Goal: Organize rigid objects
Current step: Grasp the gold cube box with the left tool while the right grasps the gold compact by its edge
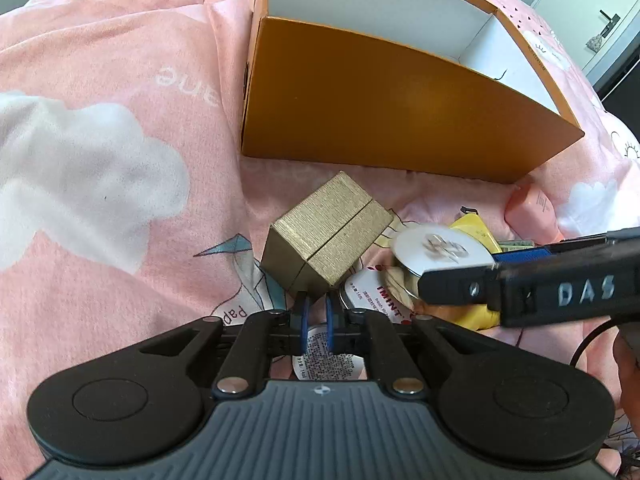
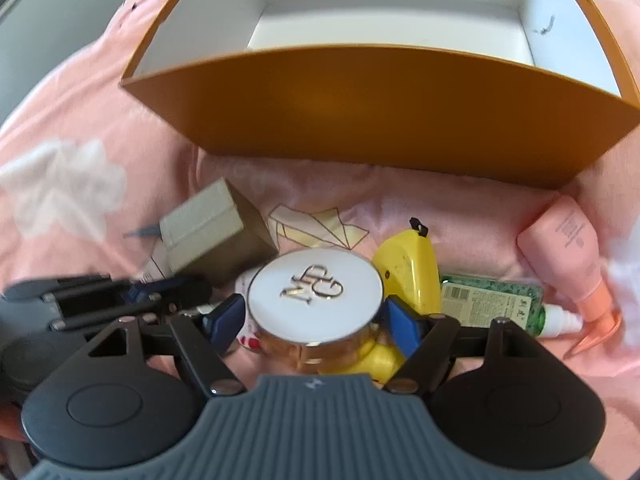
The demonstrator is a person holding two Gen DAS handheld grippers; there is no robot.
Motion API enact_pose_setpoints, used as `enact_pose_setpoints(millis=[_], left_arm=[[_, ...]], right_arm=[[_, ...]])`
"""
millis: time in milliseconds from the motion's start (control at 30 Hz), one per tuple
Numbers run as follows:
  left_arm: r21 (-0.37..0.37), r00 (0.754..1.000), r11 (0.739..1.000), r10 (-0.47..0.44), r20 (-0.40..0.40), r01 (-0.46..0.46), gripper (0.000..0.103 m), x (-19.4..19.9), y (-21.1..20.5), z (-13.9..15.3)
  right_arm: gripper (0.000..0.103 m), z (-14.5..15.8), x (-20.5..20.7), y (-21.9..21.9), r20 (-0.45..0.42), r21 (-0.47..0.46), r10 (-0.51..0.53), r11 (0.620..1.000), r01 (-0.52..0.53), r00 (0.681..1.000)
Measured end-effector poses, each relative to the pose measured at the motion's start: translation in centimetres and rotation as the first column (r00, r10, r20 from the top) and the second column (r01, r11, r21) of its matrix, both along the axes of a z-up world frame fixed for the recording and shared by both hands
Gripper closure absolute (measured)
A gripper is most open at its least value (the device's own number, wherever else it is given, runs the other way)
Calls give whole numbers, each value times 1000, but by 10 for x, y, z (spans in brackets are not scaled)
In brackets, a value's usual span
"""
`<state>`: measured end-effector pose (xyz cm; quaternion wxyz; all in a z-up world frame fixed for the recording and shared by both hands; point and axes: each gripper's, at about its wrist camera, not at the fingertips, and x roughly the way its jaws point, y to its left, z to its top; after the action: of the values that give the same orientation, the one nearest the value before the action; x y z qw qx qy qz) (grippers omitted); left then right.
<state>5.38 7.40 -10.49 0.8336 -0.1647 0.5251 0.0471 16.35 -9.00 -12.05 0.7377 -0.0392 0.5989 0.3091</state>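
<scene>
White-lidded round jar (image 2: 316, 292), gold monogram on top, amber glass body.

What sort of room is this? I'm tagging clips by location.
Probably a bedroom: the things lie on a soft pink printed bedsheet, toiletries like the pink bottle sit beside an orange box, with a door behind.

Both views are fisheye, each mounted behind its own tool and tilted steeply down at the bed (image 1: 100, 92).

Left wrist view: close over the gold box (image 1: 326, 236), which sits just ahead of the left tool (image 1: 317, 312); orange box (image 1: 400, 112) beyond it, seen from its left corner.

Right wrist view: close over the white lid (image 2: 316, 292), facing the orange box (image 2: 380, 108) nearly square on.

Shared: orange box, gold box (image 2: 212, 228), white lid (image 1: 440, 250), pink bottle (image 2: 560, 248).
</scene>
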Motion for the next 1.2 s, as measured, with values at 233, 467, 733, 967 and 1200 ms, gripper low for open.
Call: enact_pose_setpoints(millis=[233, 467, 733, 967, 1200], left_arm=[[4, 1000, 1000, -13, 24, 13, 56, 6, 2, 3], [80, 997, 995, -60, 42, 57, 35, 21, -3, 7], [115, 995, 989, -93, 35, 89, 25, 38, 0, 4], [206, 985, 967, -166, 50, 152, 18, 41, -4, 13], [241, 960, 936, -277, 51, 257, 17, 51, -11, 6]], right_arm=[[28, 7, 4, -4, 28, 17, -28, 999, 28, 999], [36, -5, 17, -7, -45, 36, -95, 995, 97, 994], [41, -35, 34, -31, -276, 121, -217, 959, 257, 936], [35, -56, 45, -36, -377, 159, -281, 919, 361, 882], [61, -32, 46, -31, -237, 175, -270, 933, 315, 933]])
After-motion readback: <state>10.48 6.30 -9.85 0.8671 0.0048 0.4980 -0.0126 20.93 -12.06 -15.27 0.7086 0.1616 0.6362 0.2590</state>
